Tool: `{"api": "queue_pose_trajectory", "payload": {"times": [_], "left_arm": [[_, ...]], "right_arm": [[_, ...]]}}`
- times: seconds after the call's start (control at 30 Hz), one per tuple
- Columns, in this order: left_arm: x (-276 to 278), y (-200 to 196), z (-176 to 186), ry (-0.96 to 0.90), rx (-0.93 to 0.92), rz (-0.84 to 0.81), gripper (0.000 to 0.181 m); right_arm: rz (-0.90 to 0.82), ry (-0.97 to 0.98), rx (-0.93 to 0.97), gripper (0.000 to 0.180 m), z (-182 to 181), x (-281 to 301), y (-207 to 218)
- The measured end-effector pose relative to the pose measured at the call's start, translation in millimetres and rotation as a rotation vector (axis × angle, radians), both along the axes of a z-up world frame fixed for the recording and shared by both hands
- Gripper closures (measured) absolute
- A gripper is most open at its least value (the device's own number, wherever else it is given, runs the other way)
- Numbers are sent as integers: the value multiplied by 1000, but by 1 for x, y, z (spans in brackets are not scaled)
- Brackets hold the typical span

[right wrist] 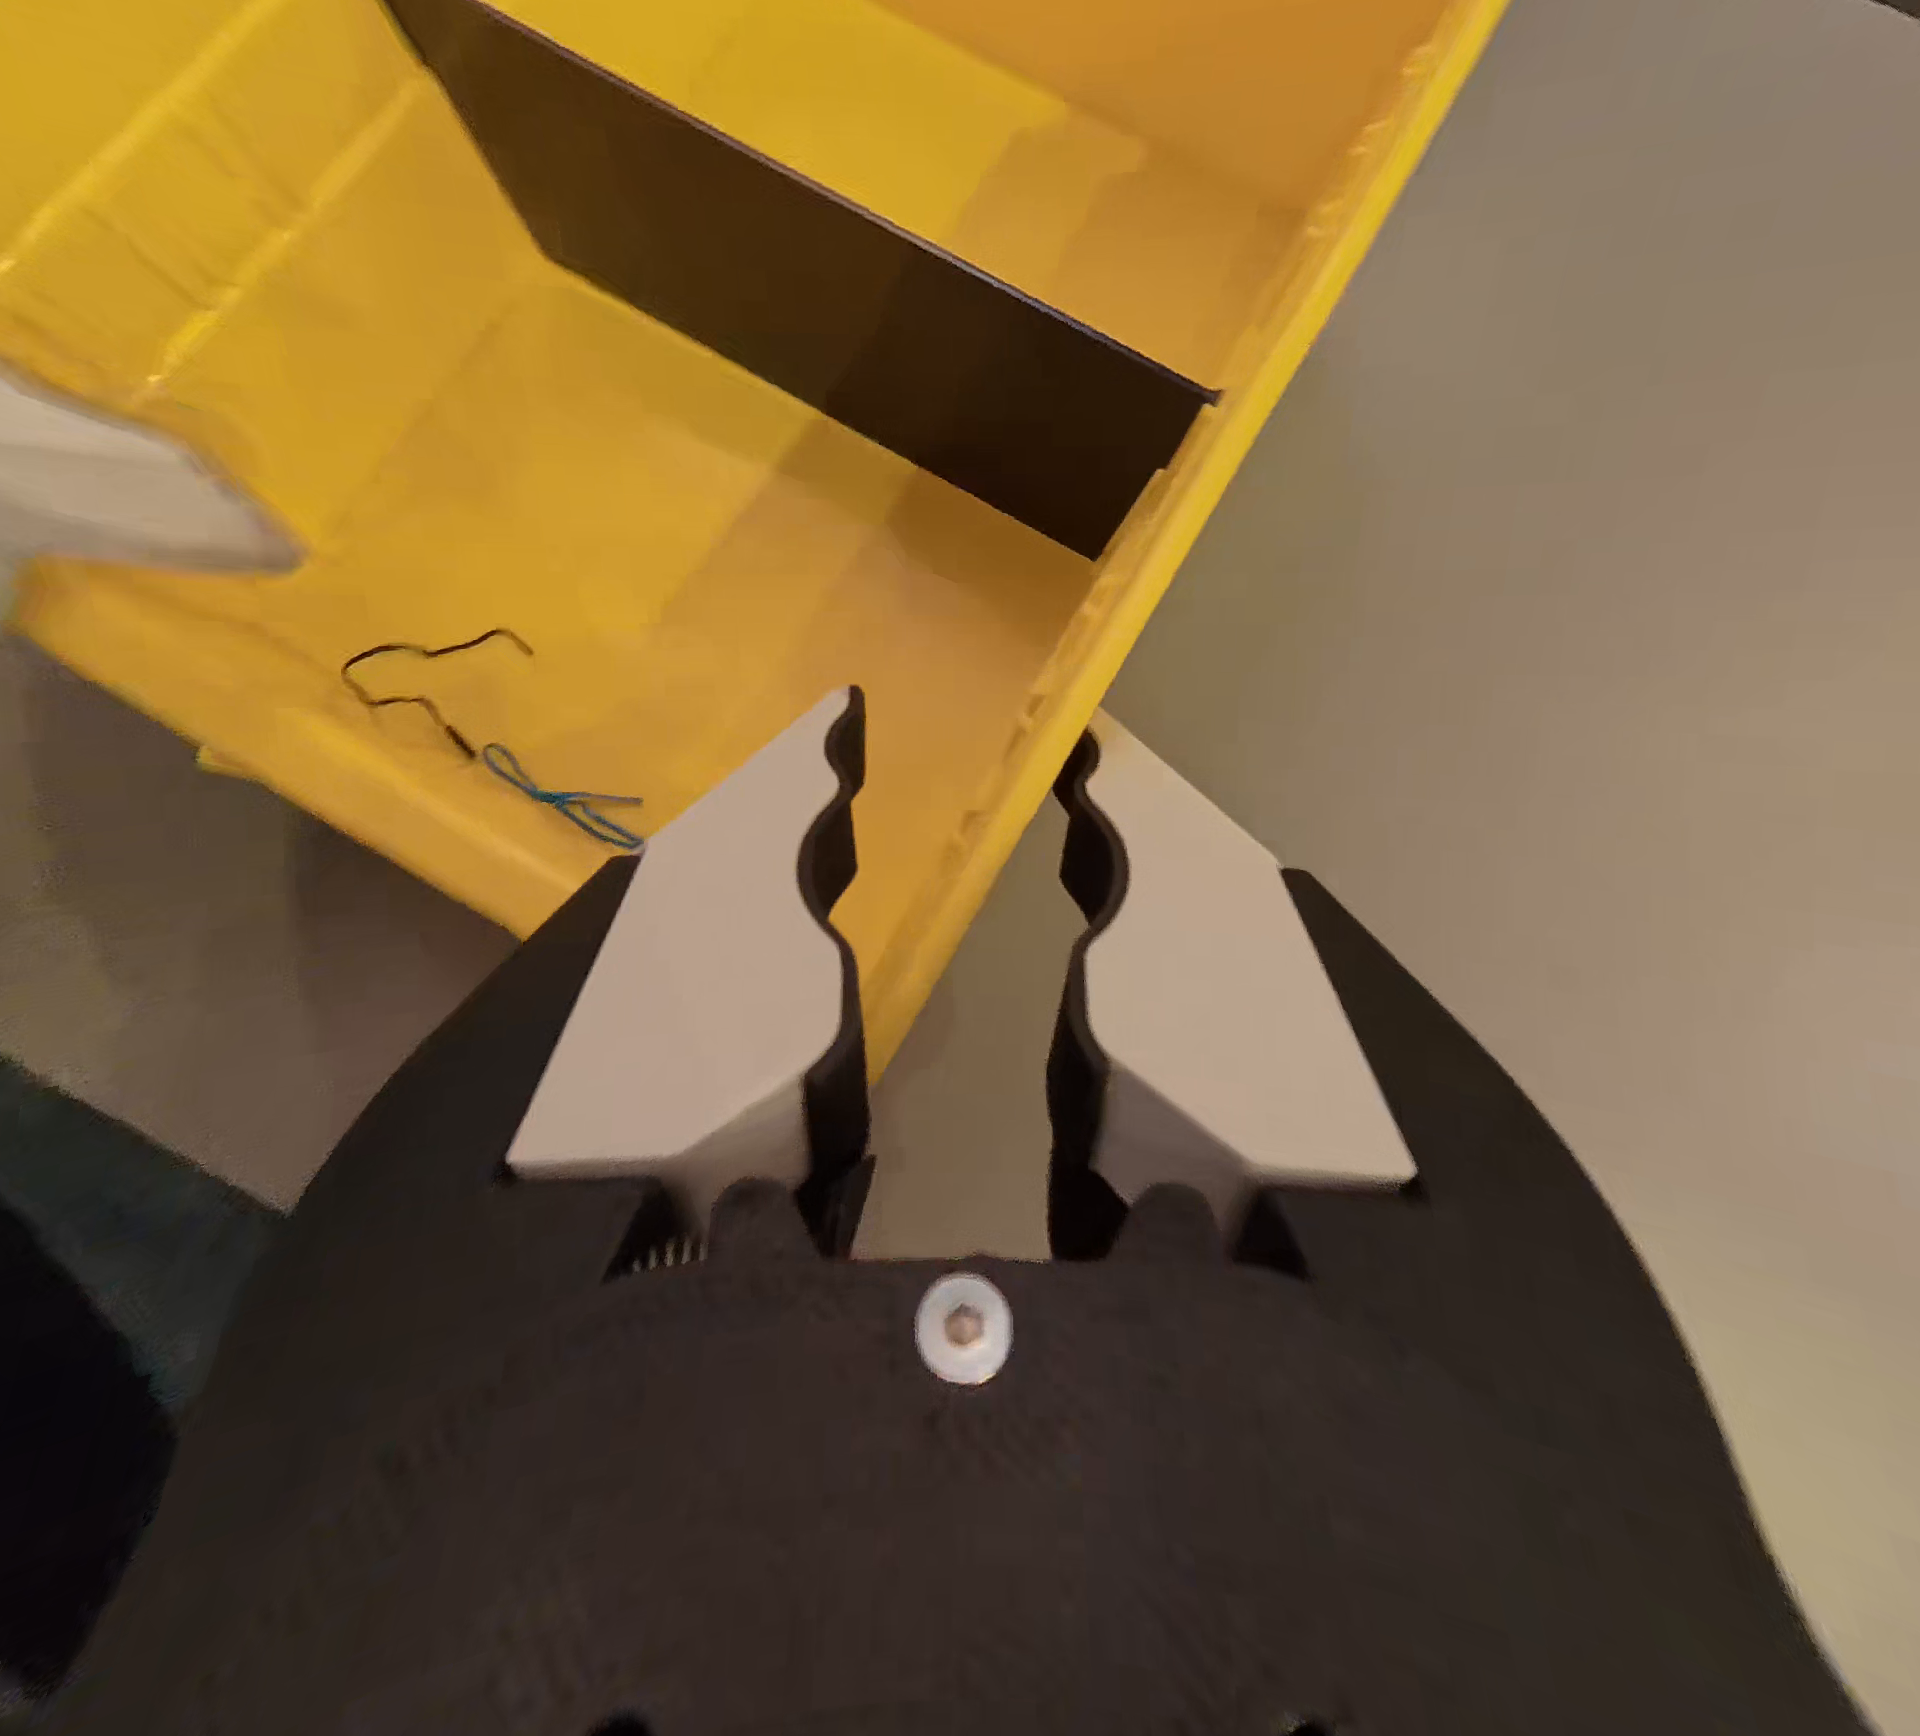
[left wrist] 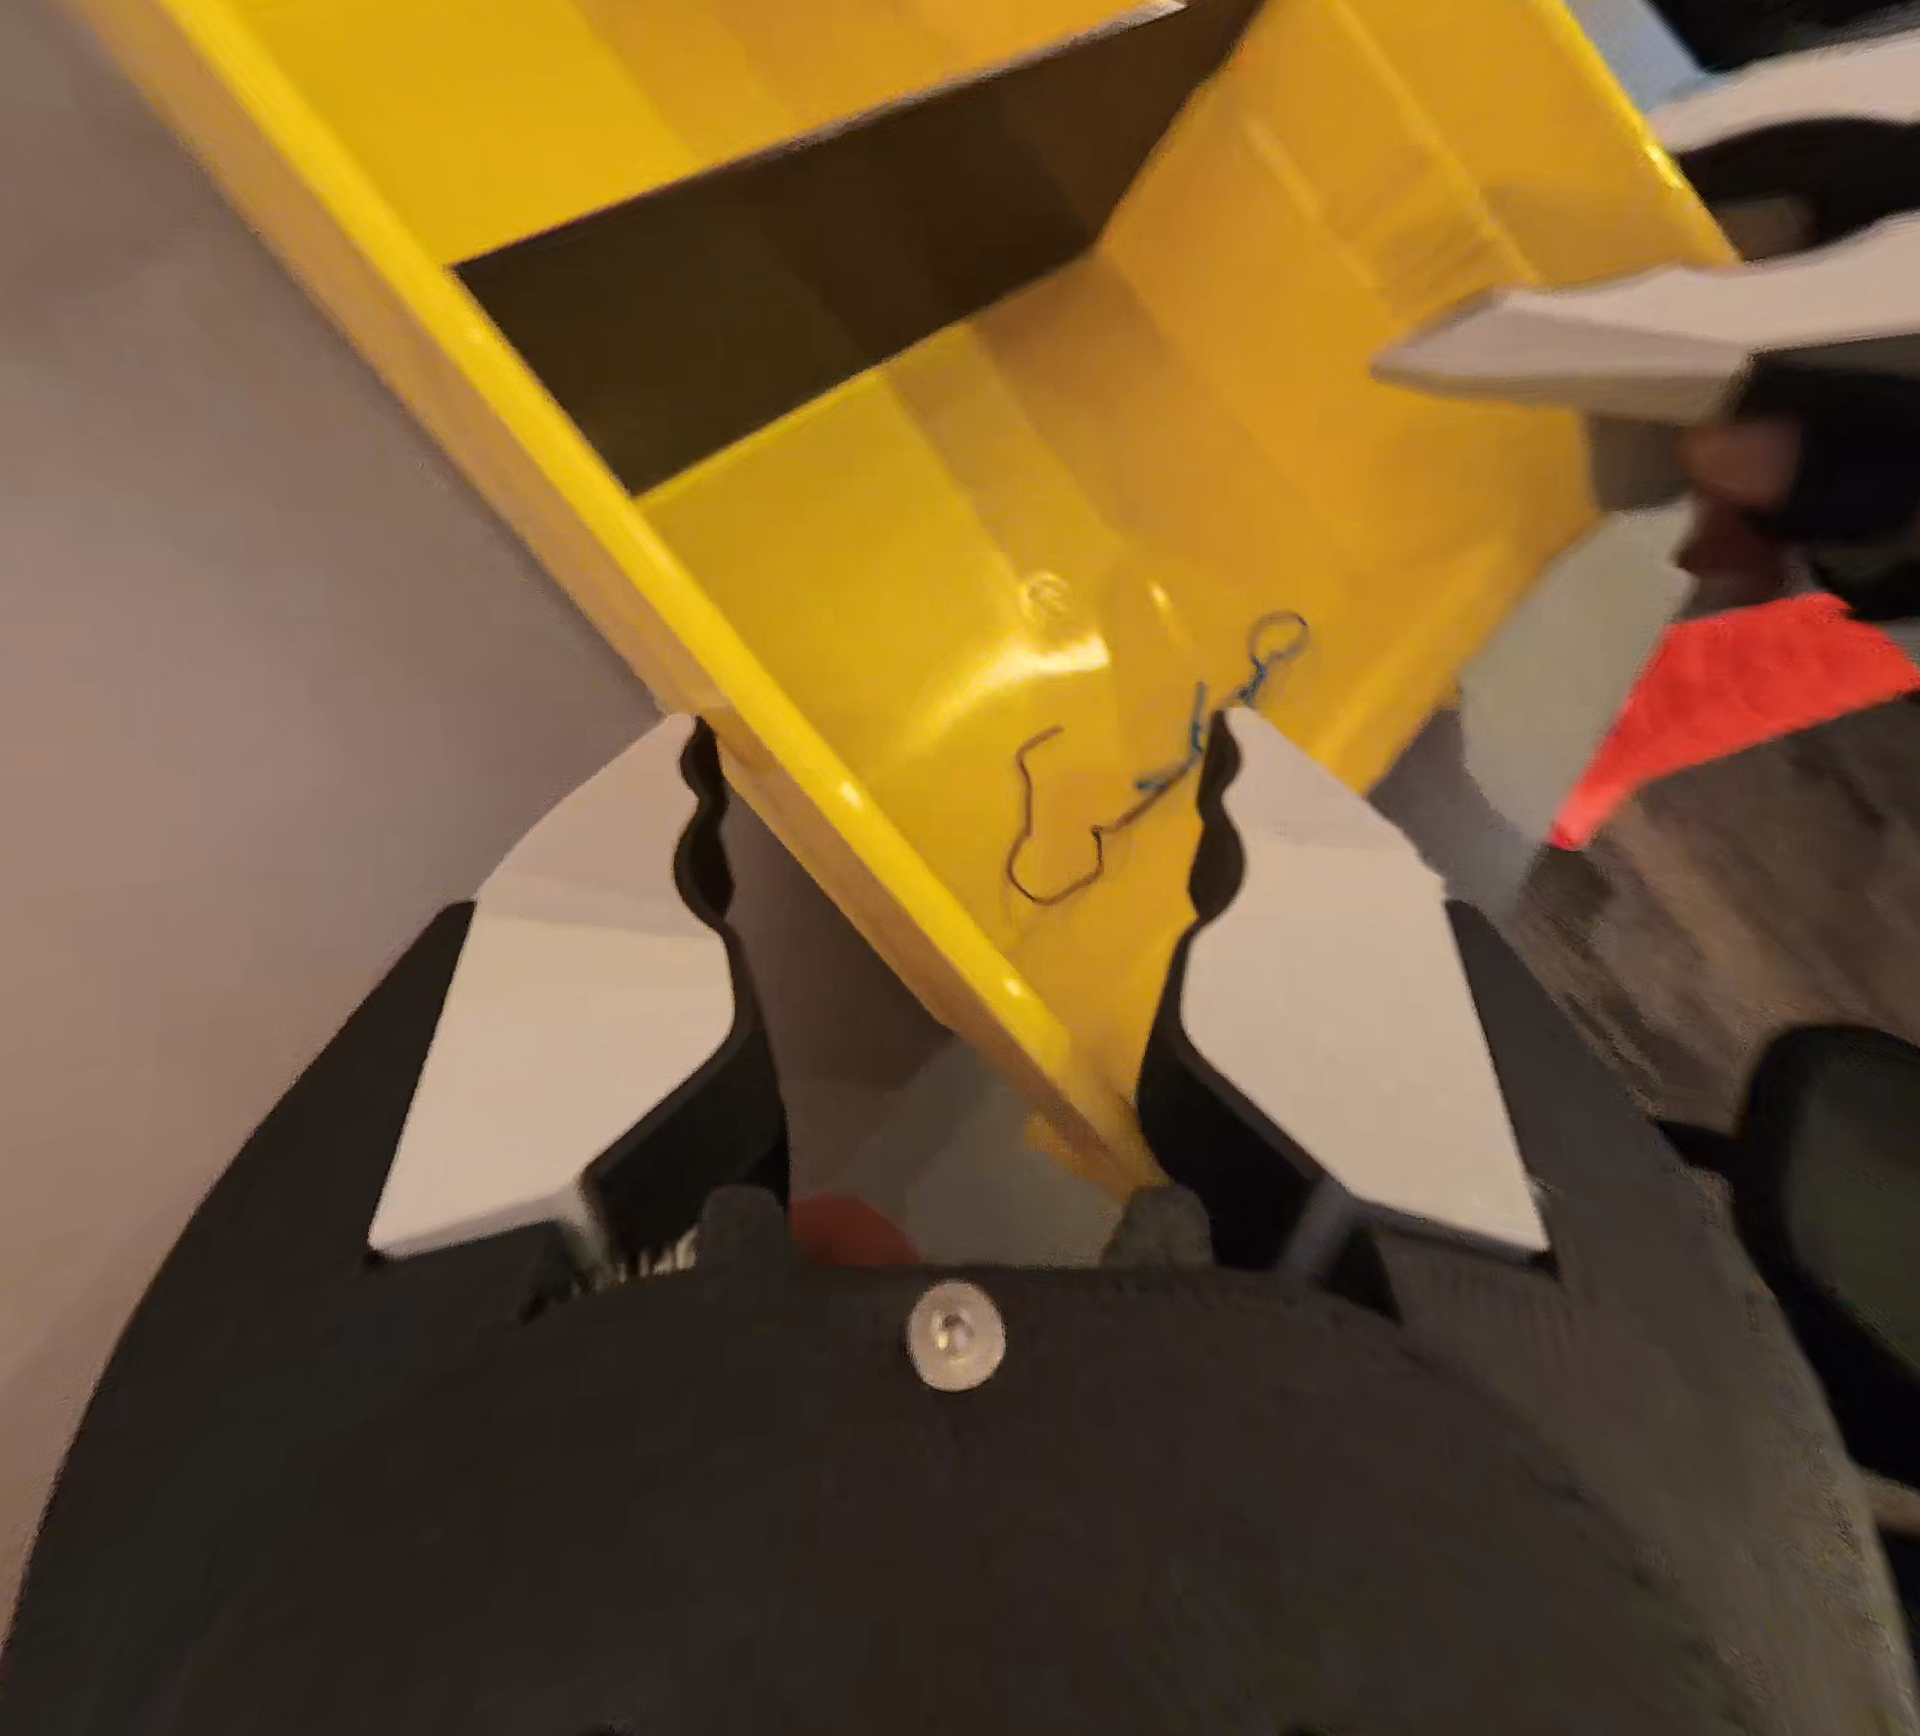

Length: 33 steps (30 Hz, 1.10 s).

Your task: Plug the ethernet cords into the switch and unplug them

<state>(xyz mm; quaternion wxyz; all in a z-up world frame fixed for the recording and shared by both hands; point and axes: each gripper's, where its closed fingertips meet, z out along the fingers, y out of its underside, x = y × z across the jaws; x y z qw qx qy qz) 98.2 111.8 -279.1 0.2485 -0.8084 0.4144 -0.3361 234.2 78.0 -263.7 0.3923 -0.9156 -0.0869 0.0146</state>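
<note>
no cords or switch visible; left gripper [left wrist: 961,741] and right gripper [right wrist: 961,730] both agape, straddling light, stiff yellow bin [left wrist: 831,595] walls.

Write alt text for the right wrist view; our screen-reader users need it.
The open right tool straddles the side wall of a yellow bin. A black divider crosses the bin, and a thin black-and-blue wire scrap lies on its floor near the tool.
</note>
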Motion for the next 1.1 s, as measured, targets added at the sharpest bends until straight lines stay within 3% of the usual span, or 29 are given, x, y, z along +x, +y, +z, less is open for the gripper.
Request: {"api": "queue_pose_trajectory", "payload": {"times": [0.07,0.17,0.27,0.4,0.5,0.6,0.73,0.8,0.93,1.1], "left_arm": [[4,-15,1,-19,-58,-72,84],[1,-31,22,-104,-136,-142,98],[-25,-29,51,-155,-68,-146,111],[-110,14,84,-88,189,20,118],[-216,65,99,63,383,251,123],[-343,106,93,302,493,503,120],[-443,122,54,434,379,652,116],[-455,123,33,410,302,665,126],[-460,122,5,442,263,639,168],[-460,118,4,348,191,654,176]], "right_arm": [[-30,-2,21,158,3,14,4],[-66,-45,7,174,2,38,6],[-43,-36,-6,176,2,49,4],[-30,-49,-17,176,1,62,-7],[-62,-55,-21,176,2,81,-19],[-103,-63,-25,176,1,106,-34],[-169,-54,-25,176,2,141,-54],[-208,-55,-31,176,2,159,-65],[-265,-53,-41,176,2,190,-84],[-324,-32,-38,176,1,219,-103]]}}
